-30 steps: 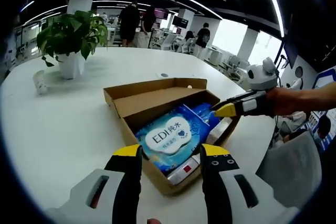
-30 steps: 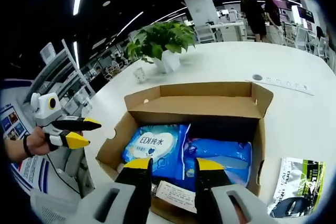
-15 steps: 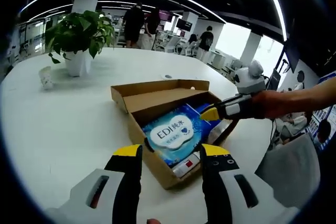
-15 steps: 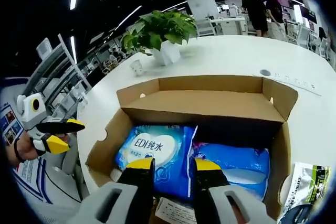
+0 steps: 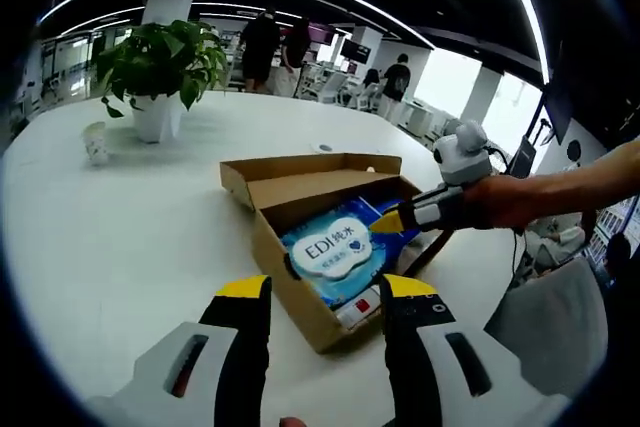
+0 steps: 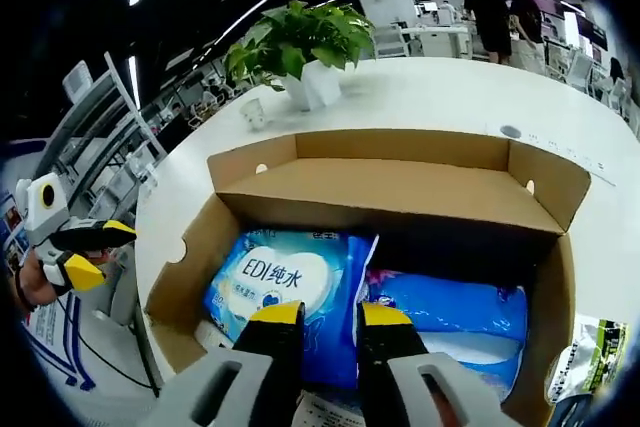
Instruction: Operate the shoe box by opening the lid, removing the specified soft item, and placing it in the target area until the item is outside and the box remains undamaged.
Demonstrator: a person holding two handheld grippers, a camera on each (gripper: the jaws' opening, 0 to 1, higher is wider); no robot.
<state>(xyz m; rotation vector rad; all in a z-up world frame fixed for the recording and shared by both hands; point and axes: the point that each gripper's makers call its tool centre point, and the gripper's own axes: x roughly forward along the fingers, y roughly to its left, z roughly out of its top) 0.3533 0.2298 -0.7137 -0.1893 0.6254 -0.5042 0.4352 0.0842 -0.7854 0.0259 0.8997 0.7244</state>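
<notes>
The right gripper [image 6: 331, 313] is closing in on the wipes pack [image 6: 275, 283] lying inside the open shoe box [image 6: 400, 179], its jaws narrowing over the pack's edge but not yet clamped. The left gripper [image 5: 326, 290] is drawing back from the box with jaws parted, so the lift looks imminent

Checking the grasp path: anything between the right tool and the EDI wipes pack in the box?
Nothing visible. The shoe box is open, and the right tool sits low over the seam between the EDI wipes pack and the blue pack beside it. Contact cannot be told.
</notes>
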